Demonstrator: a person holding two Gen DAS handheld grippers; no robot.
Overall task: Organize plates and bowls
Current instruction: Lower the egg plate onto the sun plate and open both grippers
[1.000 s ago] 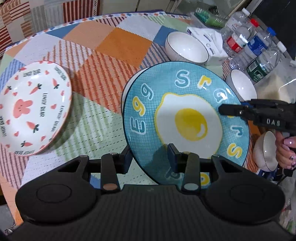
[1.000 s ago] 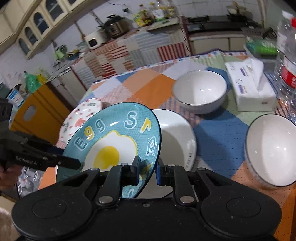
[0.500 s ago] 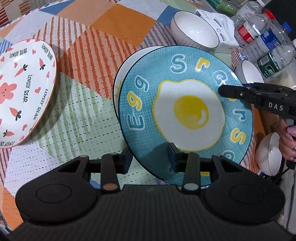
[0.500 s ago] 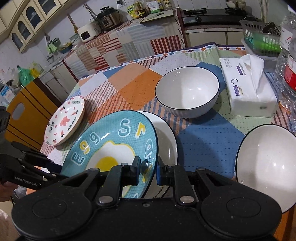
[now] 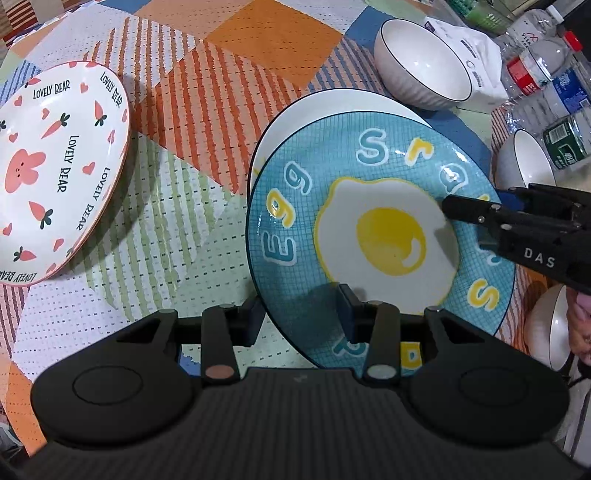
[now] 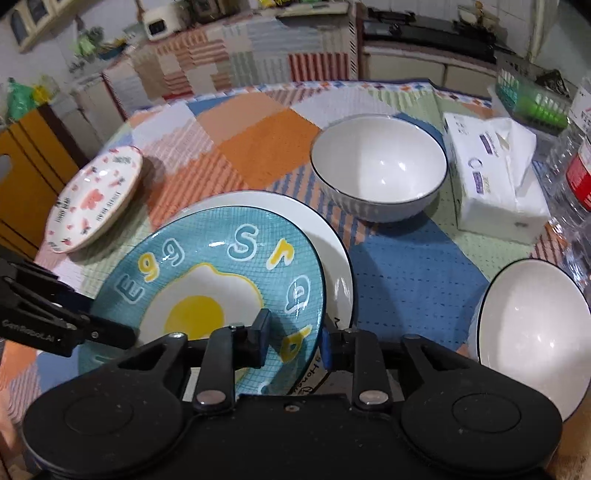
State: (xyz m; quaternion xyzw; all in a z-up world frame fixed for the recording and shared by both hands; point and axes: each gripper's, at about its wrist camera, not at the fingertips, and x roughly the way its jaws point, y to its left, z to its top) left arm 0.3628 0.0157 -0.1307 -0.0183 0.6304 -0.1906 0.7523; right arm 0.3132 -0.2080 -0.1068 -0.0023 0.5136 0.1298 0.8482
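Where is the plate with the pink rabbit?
The rabbit plate sits alone at the table's left in both views, apart from the blue egg plate.

place: home kitchen | evidence: rice cooker [image 6: 159, 23] on tiled counter; stove [image 6: 424, 35]; cupboards; patchwork-cloth desk [image 6: 258, 136] with bowls, plates, tissue box [image 6: 495, 181]

I am seeing the blue egg plate [image 5: 380, 236] sitting on top of the white plate [image 6: 317, 229], shifted toward its near side so the white rim is showing as a crescent beyond it. Left of the white plate, well apart, the carrot-print plate [image 5: 55, 173] is lying upright on the cloth. Behind the white plate a dark-rimmed white bowl [image 6: 378, 170] is standing upright; a second white bowl [image 6: 532, 325] is standing to its right.
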